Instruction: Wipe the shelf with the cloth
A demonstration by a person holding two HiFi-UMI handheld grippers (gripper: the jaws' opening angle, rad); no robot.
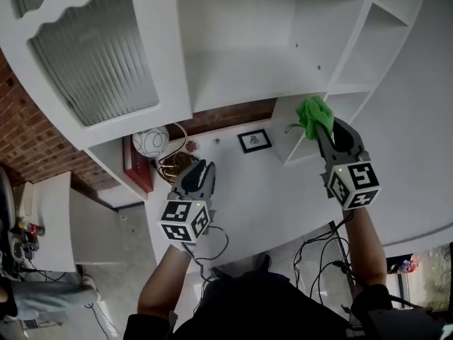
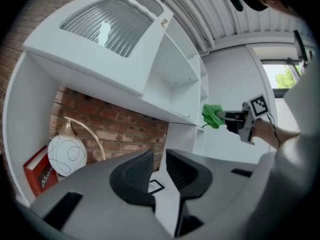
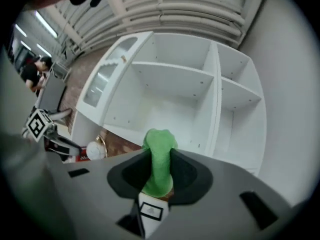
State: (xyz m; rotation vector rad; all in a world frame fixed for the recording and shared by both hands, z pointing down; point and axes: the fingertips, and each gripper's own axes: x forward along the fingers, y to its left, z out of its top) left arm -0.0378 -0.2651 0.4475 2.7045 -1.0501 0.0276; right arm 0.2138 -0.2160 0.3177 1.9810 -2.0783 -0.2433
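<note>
A white shelf unit with open compartments fills the head view; the right gripper view shows it too. My right gripper is shut on a green cloth, bunched between its jaws. The cloth hangs at the front edge of a shelf board, near an upright divider; contact cannot be told. In the left gripper view the cloth shows just beyond that board's corner. My left gripper hangs lower and to the left, jaws almost together with nothing between them.
A cabinet door with ribbed glass stands out at the left. Below it are a round white lamp, a red book and a brick wall. A small framed picture lies lower down. Cables trail by my right arm.
</note>
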